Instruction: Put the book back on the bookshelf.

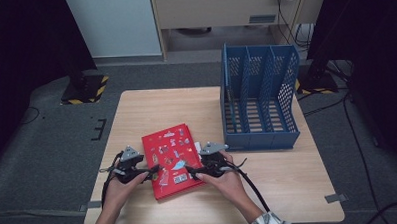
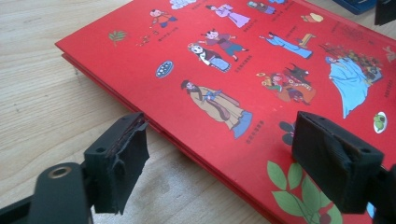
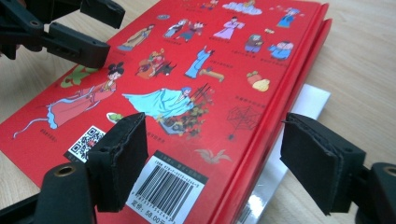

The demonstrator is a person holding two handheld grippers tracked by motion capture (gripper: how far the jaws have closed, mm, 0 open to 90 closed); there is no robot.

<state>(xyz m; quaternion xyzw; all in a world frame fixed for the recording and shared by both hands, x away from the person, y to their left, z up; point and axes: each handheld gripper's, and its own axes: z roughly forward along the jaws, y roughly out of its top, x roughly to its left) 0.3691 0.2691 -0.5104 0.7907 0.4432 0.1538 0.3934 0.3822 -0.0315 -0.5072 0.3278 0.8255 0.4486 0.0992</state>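
A red hardcover book (image 1: 168,153) with cartoon figures and a barcode lies flat on the wooden table (image 1: 289,184), near its front. My left gripper (image 1: 153,172) is at the book's left edge. In the left gripper view, that gripper (image 2: 226,161) is open: one jaw sits beside the book's (image 2: 243,60) edge and the other over the cover. My right gripper (image 1: 190,171) is at the right edge, also open. In the right gripper view, it (image 3: 217,161) straddles the book's (image 3: 196,70) long edge near the barcode, with the left gripper (image 3: 103,35) across the cover.
A blue perforated file organizer (image 1: 258,97) with three slots stands at the table's back right. A white sheet (image 3: 308,102) pokes out from under the book's right side. Bare wood lies left of and behind the book. Grey tape marks the front corners.
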